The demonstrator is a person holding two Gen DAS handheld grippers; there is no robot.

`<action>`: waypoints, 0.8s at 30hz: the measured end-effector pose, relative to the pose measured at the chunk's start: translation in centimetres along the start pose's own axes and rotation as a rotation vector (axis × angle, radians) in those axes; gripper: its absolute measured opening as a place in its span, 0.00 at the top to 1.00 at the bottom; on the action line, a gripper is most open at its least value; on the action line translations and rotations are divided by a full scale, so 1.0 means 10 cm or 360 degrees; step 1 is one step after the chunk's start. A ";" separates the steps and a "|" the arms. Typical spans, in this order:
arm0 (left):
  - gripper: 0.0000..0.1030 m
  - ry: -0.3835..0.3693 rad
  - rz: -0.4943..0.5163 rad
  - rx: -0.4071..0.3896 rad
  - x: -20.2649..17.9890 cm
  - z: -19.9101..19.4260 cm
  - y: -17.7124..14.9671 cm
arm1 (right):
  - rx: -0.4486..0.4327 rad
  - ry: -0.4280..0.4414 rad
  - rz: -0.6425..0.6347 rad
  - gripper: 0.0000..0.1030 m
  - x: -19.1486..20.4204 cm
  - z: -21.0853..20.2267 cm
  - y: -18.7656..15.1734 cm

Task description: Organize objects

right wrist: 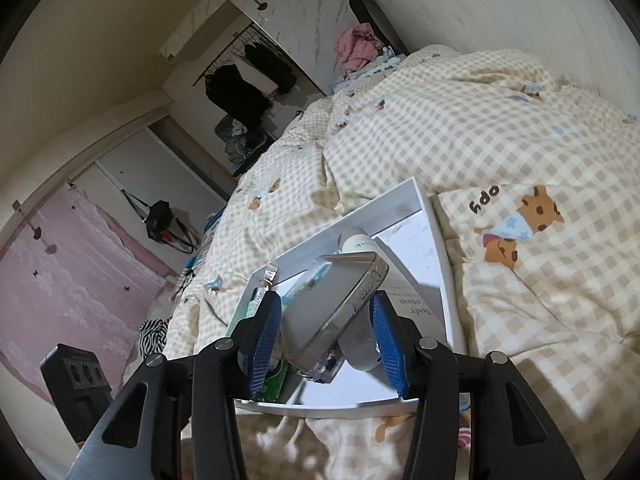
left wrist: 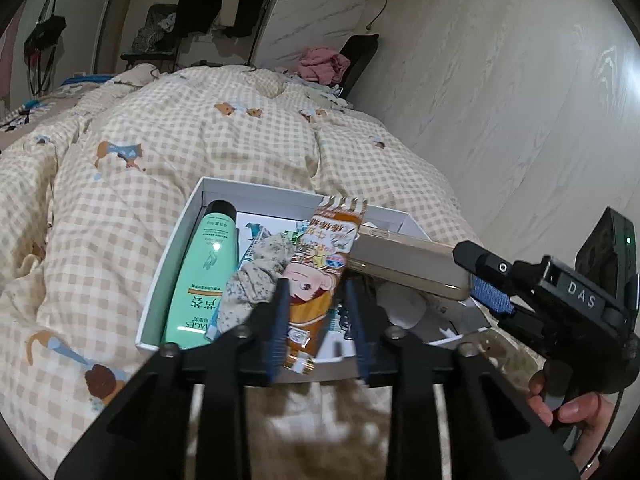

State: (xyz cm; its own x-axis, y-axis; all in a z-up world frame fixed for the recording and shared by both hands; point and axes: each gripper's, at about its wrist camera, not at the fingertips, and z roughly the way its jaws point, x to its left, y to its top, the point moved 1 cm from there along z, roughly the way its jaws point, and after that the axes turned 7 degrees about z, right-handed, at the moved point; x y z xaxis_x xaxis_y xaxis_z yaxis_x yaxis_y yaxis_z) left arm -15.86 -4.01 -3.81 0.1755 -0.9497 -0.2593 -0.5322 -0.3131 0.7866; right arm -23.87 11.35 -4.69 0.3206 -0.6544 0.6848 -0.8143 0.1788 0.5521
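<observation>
A white open box lies on the checked bedspread. In it are a green tube, a grey speckled cloth, leaflets and a white bottle. My left gripper has its jaws wide apart around an orange snack packet that stands tilted over the box; only the left pad seems to touch it. My right gripper also has its jaws apart, with a phone in a clear case between them over the box. The right gripper and phone also show in the left wrist view.
The box rests on a beige checked duvet that covers the bed. A wall runs along the bed's right side. Pink clothes, a chair and a clothes rack stand beyond the bed. A black power strip shows at the lower left.
</observation>
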 end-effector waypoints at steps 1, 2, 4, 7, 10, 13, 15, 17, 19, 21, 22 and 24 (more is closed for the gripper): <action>0.63 -0.0002 0.0019 -0.0028 -0.03 -0.05 0.01 | -0.0005 0.0005 -0.0017 0.53 0.02 -0.03 0.00; 0.58 0.0007 0.0037 -0.0047 -0.06 -0.10 0.01 | -0.0015 0.0016 -0.0040 0.51 0.07 -0.10 0.02; 0.51 0.0042 0.0080 -0.0069 -0.12 -0.20 0.04 | -0.0033 0.0028 -0.0087 0.49 0.13 -0.18 0.04; 0.47 0.0051 0.0148 -0.0067 -0.20 -0.30 0.09 | -0.0067 0.0034 -0.0236 0.42 0.32 -0.42 0.05; 0.46 0.0055 0.0217 -0.0030 -0.31 -0.38 0.17 | -0.0073 0.0047 -0.0353 0.36 0.46 -0.65 -0.01; 0.44 0.0008 0.0244 0.0004 -0.40 -0.54 0.26 | -0.0042 0.0068 -0.0384 0.32 0.61 -0.86 0.04; 0.32 0.0029 0.0272 -0.0001 -0.46 -0.70 0.32 | -0.0005 0.0087 -0.0423 0.25 0.73 -1.03 0.09; 0.23 0.0090 0.0317 -0.0043 -0.53 -0.91 0.40 | 0.0050 0.0091 -0.0479 0.20 0.84 -1.23 0.12; 0.16 0.0109 0.0335 -0.0098 -0.57 -1.13 0.43 | 0.0049 0.0080 -0.0550 0.17 0.93 -1.44 0.12; 0.12 0.0104 0.0317 -0.0121 -0.60 -1.31 0.43 | 0.0025 0.0082 -0.0616 0.13 0.98 -1.66 0.08; 0.10 0.0093 0.0309 -0.0112 -0.61 -1.38 0.42 | 0.0017 0.0091 -0.0643 0.11 1.00 -1.78 0.04; 0.07 0.0071 0.0303 -0.0109 -0.63 -1.48 0.40 | 0.0011 0.0093 -0.0673 0.09 1.03 -2.02 -0.01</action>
State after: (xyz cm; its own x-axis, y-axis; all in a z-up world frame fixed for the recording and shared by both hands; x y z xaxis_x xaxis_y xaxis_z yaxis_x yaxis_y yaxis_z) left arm -6.85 0.72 9.29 0.1145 -0.9903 -0.0783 -0.5018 -0.1257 0.8558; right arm -10.74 19.48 11.91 0.6539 -0.6262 0.4246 -0.6084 -0.1017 0.7871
